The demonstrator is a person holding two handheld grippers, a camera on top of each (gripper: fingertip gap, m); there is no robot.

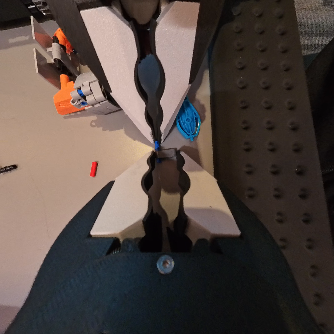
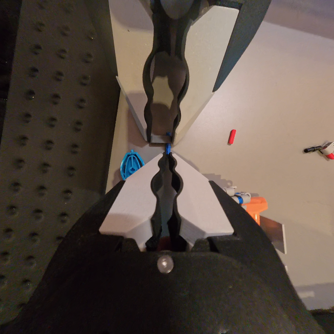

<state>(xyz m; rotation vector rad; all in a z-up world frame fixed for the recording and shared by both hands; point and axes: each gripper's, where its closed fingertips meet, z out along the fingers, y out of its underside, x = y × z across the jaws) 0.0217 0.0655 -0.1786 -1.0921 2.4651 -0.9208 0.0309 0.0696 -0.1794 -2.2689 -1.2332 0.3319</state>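
- Left gripper (image 1: pixel 166 156) clamps a small grey block (image 1: pixel 167 152) across its fingertips.
- Right gripper (image 2: pixel 168 153), tip to tip with it, pinches a blue pin (image 2: pixel 168 149) that enters the grey block's end.
- Beside the block: a light-blue oval piece (image 1: pixel 188 121); farther off, a red cylinder (image 1: pixel 93 168) and an orange-and-grey assembly (image 1: pixel 75 97).
- All lie on a pale table (image 1: pixel 45 180) edged by a dark studded mat (image 1: pixel 267 126).
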